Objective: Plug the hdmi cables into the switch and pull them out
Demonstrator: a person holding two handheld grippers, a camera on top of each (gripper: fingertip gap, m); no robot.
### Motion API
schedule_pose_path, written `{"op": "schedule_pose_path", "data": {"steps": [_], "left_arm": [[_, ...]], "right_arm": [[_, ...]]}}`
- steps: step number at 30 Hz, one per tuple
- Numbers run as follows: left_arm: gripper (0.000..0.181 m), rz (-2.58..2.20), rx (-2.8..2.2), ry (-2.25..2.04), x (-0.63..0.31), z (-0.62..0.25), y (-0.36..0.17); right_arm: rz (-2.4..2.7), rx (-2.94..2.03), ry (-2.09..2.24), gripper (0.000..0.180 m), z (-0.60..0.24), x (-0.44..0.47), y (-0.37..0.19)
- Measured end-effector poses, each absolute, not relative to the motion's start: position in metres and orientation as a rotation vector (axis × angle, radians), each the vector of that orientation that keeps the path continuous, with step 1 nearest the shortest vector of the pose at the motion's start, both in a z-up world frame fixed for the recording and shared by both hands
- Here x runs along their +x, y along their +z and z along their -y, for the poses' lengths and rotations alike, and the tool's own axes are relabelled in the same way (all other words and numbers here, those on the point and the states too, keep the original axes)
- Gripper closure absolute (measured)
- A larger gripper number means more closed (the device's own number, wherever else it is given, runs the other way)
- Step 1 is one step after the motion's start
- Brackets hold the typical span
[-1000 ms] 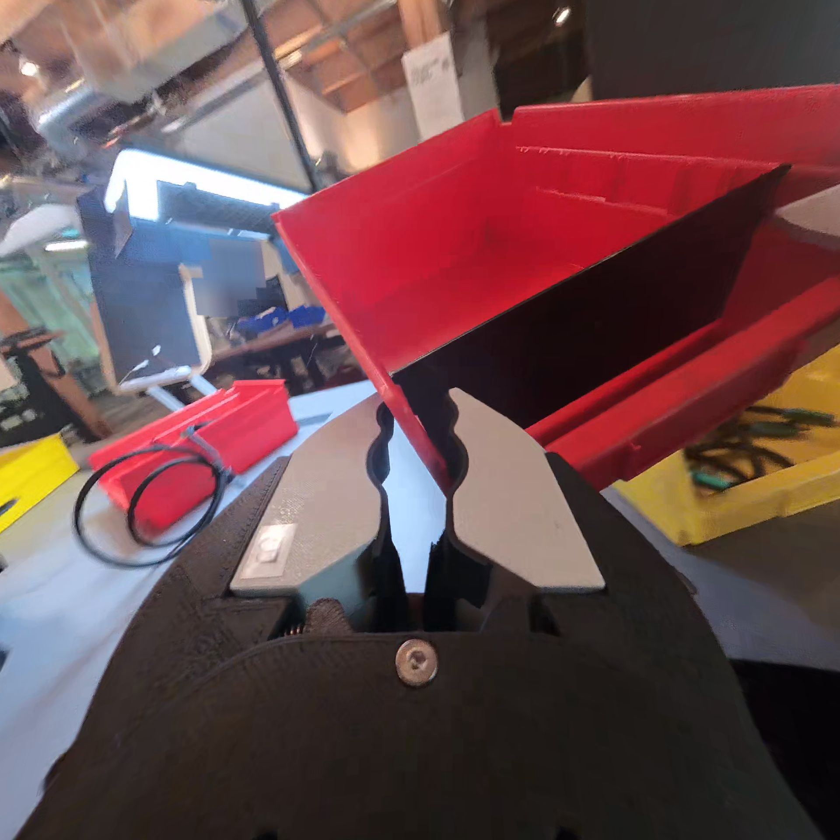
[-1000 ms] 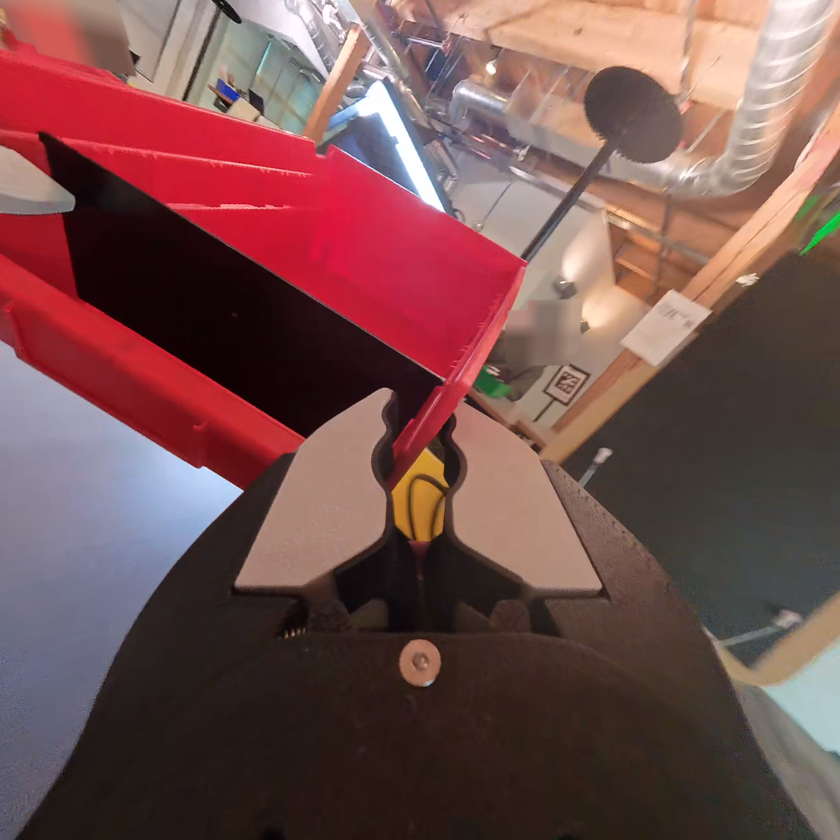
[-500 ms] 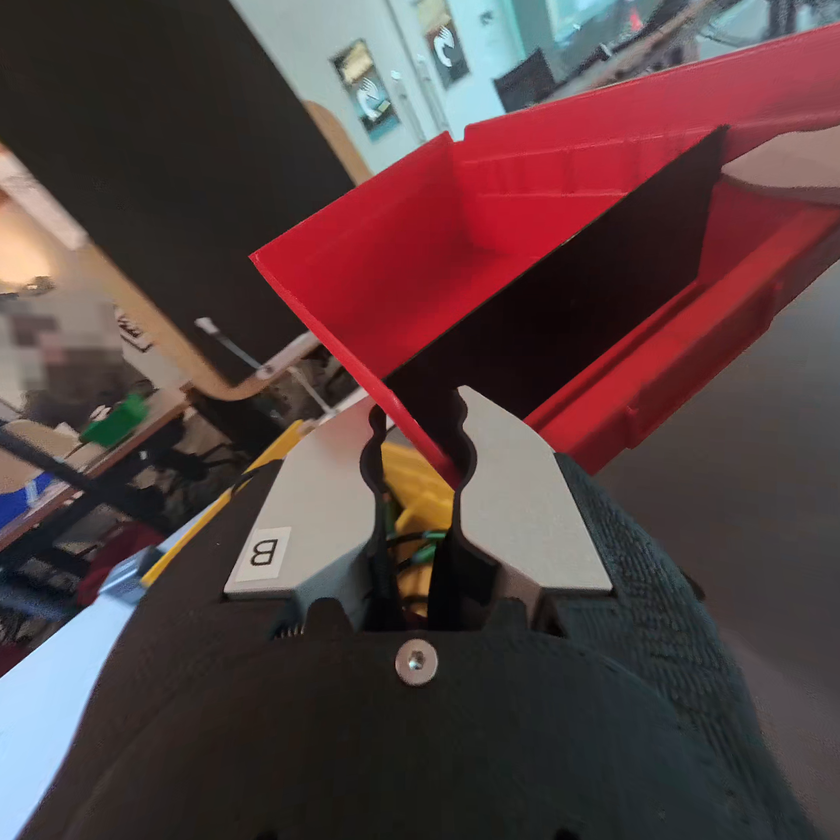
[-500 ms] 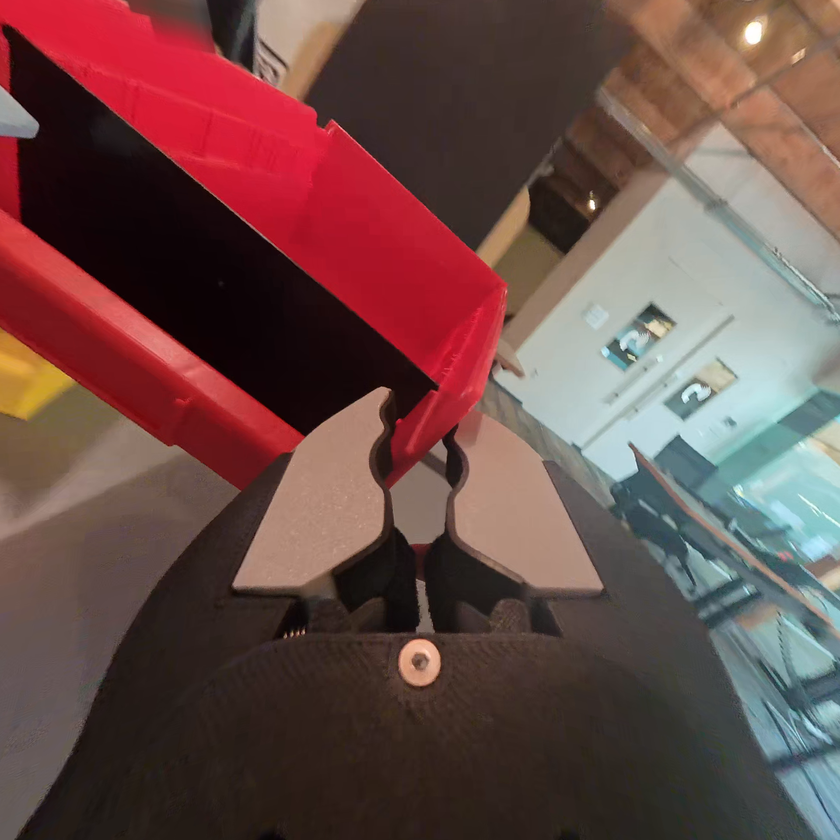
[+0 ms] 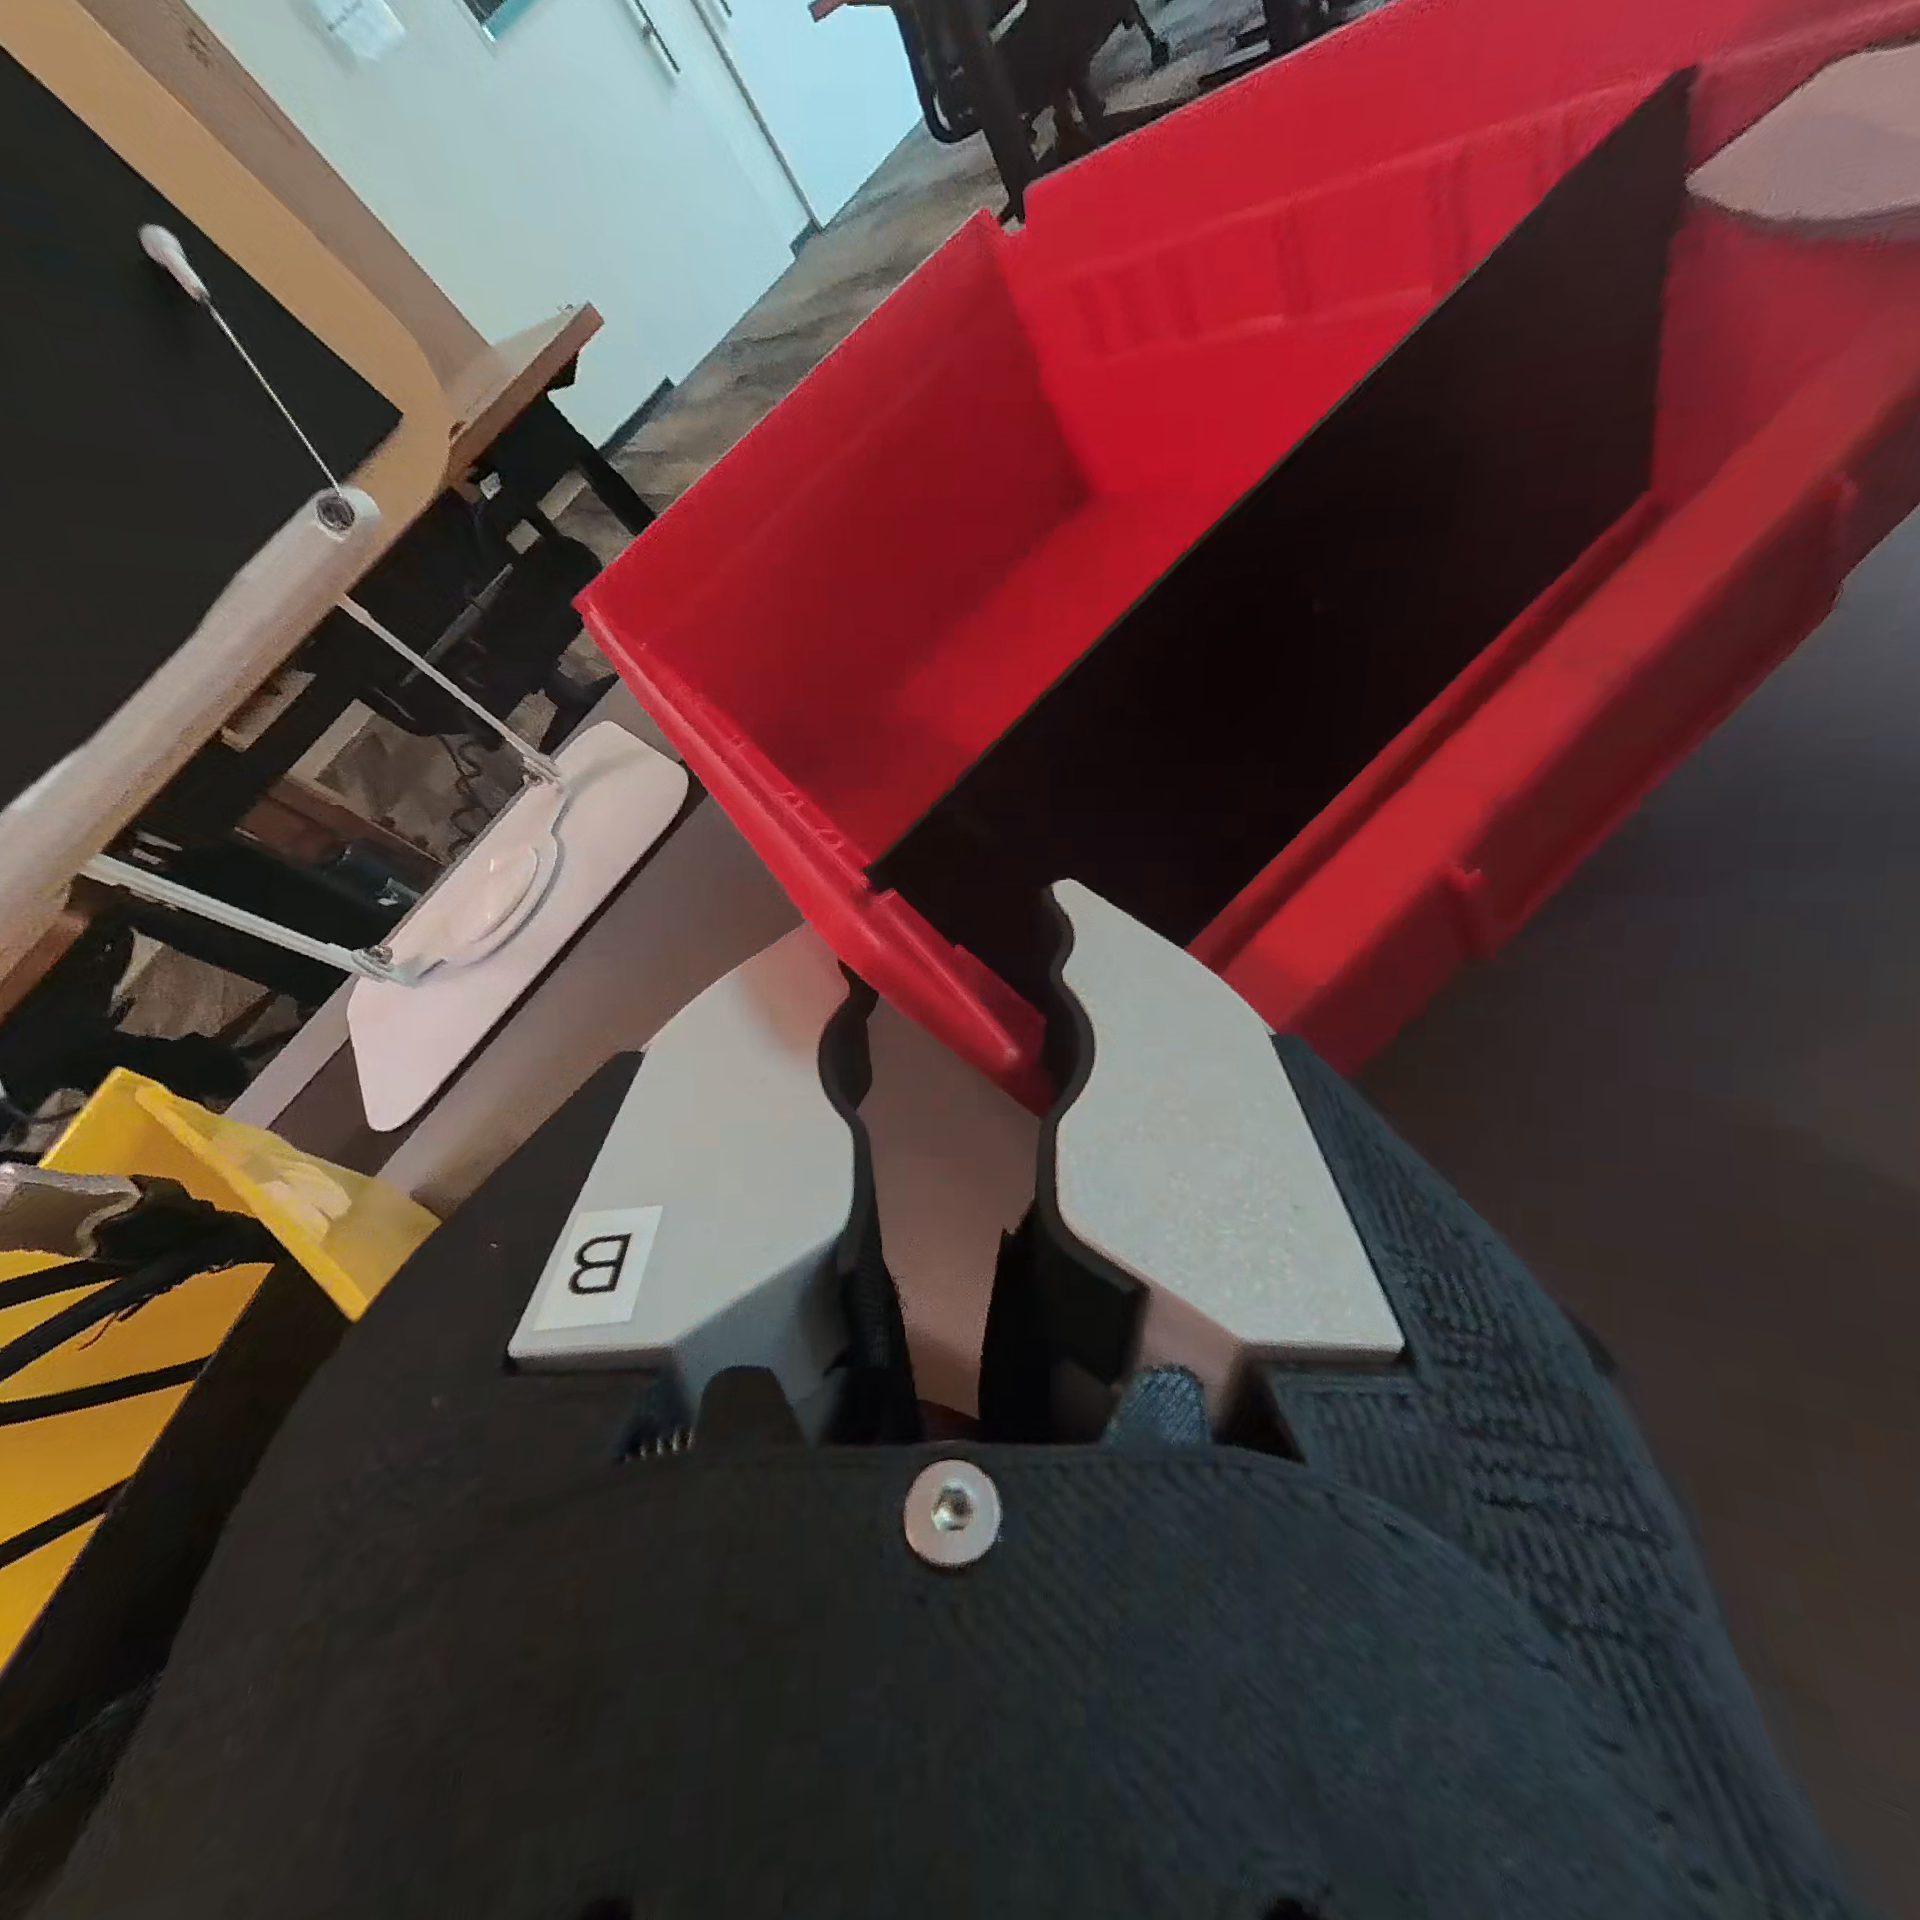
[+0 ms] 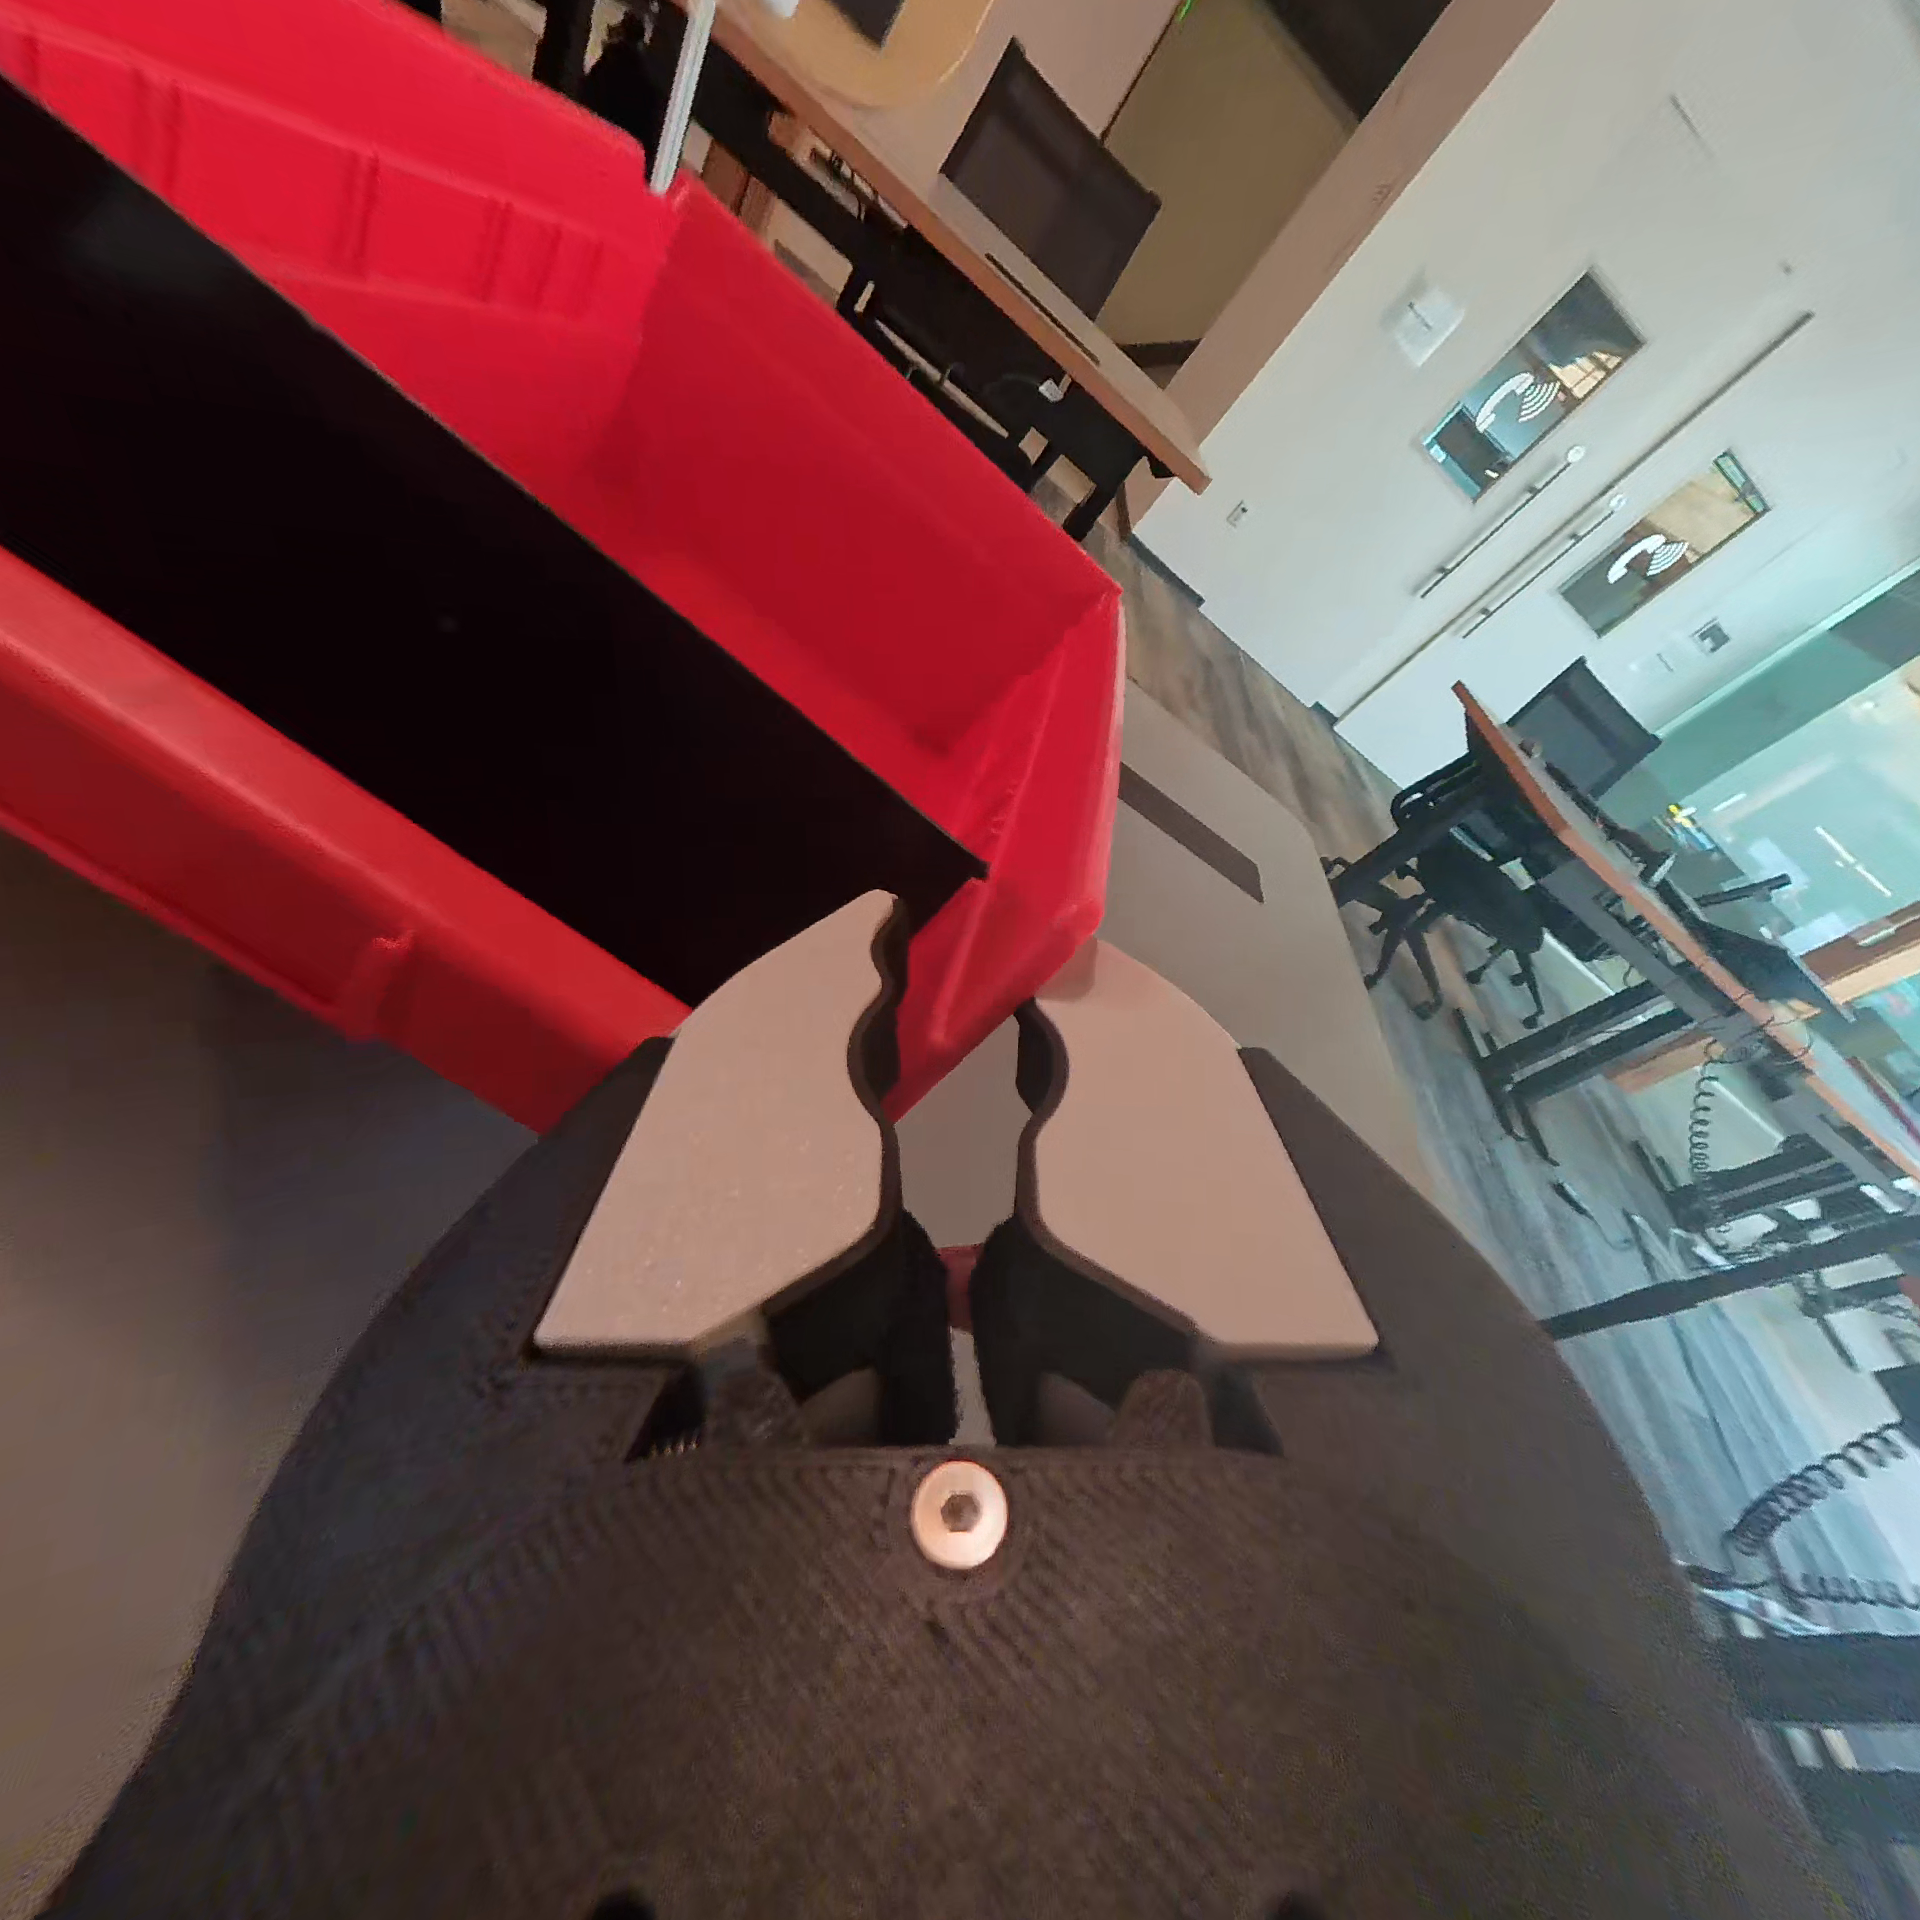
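1. The left gripper has its jaws clamped on the rim of one end wall of a red bin, which it holds off the worktop.
2. The right gripper has its jaws clamped on the rim of the opposite end wall of the same red bin, so the bin's long axis runs from one gripper to the other.
3. A black divider panel stands inside the bin along that long axis; in the right wrist view the same panel runs from the near end wall away to the left.
4. The bin's open top faces both cameras; the part of its inside that shows holds only the divider.
5. No HDMI cable or switch can be identified with certainty. Black cables lie in a yellow bin at the lower left of the left wrist view.
6. A white sticker with a single printed letter sits on the left gripper's left finger.
7. Desks and chairs stand behind.
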State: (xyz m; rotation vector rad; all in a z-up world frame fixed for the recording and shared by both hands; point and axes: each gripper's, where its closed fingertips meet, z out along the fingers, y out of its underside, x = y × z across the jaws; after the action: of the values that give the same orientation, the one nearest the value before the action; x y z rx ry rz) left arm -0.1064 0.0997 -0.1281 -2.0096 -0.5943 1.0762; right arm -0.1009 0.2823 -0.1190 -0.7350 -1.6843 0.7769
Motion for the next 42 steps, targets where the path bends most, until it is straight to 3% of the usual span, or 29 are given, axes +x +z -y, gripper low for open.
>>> {"op": "schedule_pose_path", "data": {"steps": [9,12,16,19,21,24,27,31,36,39,42], "left_arm": [[0.149,0.592,-2.043,1.055,-0.106,-0.094,-0.144],[0.141,0.543,-2.154,0.873,-0.094,-0.093,-0.156],[0.103,0.488,-2.134,0.699,-0.069,-0.082,-0.133],[0.094,0.478,-2.096,0.704,-0.049,-0.057,-0.119],[0.092,0.511,-2.12,0.812,-0.045,-0.025,-0.125],[0.093,0.598,-2.286,0.908,-0.039,0.028,-0.158],[0.098,0.642,-2.413,0.963,-0.036,0.066,-0.184],[0.118,0.615,-2.5,1.115,-0.044,0.091,-0.192],[0.14,0.647,-2.53,1.164,-0.049,0.104,-0.197],[0.146,0.603,-2.606,1.285,-0.049,0.119,-0.196],[0.146,0.633,-2.597,1.271,-0.045,0.129,-0.196]], "right_arm": [[1.752,-0.696,0.733,0.157,-0.276,-0.099,-0.134],[1.727,-0.725,0.833,0.132,-0.279,-0.097,-0.125],[1.544,-0.726,1.121,0.1,-0.283,-0.087,-0.086],[1.23,-0.451,1.392,0.048,-0.271,-0.059,-0.033],[1.158,-0.229,1.484,0.053,-0.253,-0.034,-0.018],[1.301,-0.081,1.498,0.047,-0.219,-0.023,-0.034],[1.515,0.065,1.382,0.066,-0.183,-0.02,-0.069],[1.789,0.048,1.042,0.115,-0.165,-0.035,-0.121],[2.051,0.02,0.707,0.114,-0.159,-0.052,-0.182],[1.977,0.048,0.525,0.139,-0.169,-0.065,-0.184],[1.945,0.054,0.427,0.144,-0.179,-0.069,-0.181]]}}
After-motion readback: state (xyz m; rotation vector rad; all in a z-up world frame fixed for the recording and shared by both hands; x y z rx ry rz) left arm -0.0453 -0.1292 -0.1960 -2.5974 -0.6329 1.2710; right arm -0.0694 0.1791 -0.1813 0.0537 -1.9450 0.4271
